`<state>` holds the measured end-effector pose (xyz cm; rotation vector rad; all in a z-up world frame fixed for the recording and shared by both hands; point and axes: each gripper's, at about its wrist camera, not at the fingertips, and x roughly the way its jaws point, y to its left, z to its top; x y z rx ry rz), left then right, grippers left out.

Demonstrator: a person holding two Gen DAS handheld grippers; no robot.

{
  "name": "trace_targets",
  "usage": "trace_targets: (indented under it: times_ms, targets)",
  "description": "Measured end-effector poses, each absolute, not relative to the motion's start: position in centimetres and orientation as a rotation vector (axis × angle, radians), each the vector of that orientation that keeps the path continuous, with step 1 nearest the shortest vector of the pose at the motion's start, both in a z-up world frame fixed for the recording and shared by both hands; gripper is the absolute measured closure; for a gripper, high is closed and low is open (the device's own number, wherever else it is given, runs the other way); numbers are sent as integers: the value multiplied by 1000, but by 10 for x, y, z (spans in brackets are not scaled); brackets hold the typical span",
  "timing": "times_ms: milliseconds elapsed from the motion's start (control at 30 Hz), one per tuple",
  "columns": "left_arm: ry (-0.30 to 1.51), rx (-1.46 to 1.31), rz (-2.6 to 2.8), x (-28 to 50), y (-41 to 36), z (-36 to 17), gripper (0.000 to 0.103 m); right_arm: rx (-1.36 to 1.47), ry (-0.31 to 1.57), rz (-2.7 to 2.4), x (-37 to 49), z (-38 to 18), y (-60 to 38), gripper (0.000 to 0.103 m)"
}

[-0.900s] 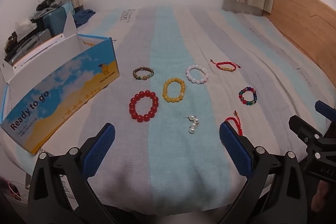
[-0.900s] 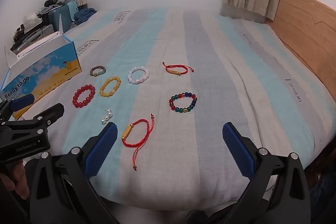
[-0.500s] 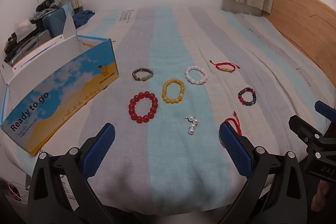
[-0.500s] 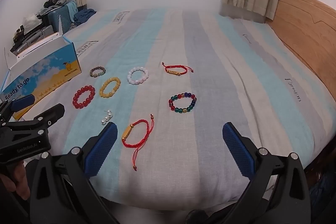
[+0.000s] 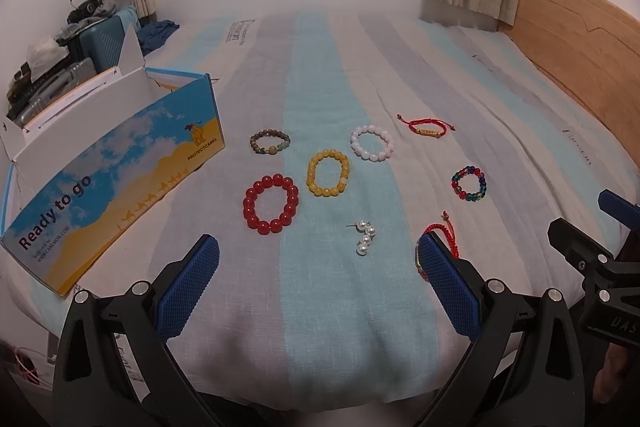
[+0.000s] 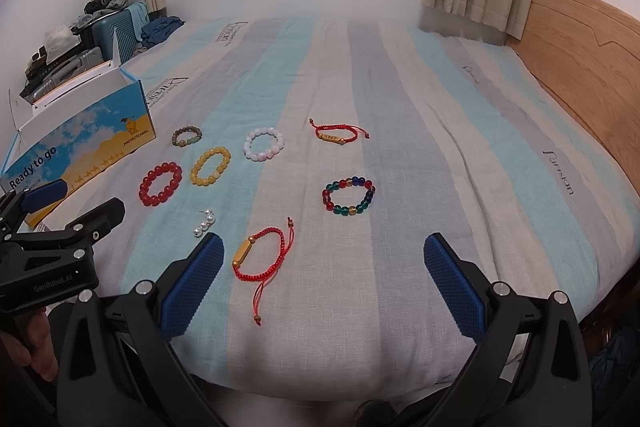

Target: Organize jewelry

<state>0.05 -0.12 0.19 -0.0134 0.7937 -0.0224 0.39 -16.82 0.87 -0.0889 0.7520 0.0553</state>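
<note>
Nearby, an open box (image 5: 120, 163) stands left of the bracelets (image 5: 271, 204).

L gripper (image 5: 318, 285) wide open above bracelets (image 5: 327, 174)

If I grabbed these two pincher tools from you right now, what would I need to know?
Left gripper and right gripper: both open, empty, hovering over the bed.
On the bedspread lie a red bead bracelet, yellow, white, brown and multicolour ones, two red cord bracelets, and a pearl piece.
The open box sits to their left.
Nothing is sorted yet; every piece remains.
</note>
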Motion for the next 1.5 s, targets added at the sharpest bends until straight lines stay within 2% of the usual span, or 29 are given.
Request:
trace_targets:
  times_ms: [1033, 1300, 1500]
  targets:
    - [849, -35, -22, 3, 2, -2, 6, -92, 758, 63, 3, 10, -170, 7]
    - [809, -41, -48, 21, 18, -12, 6, -118, 777, 76, 26, 3, -180, 7]
    - [843, -33, -55, 44, 30, -29, 6, -155, 812, 85, 51, -10, -187, 7]
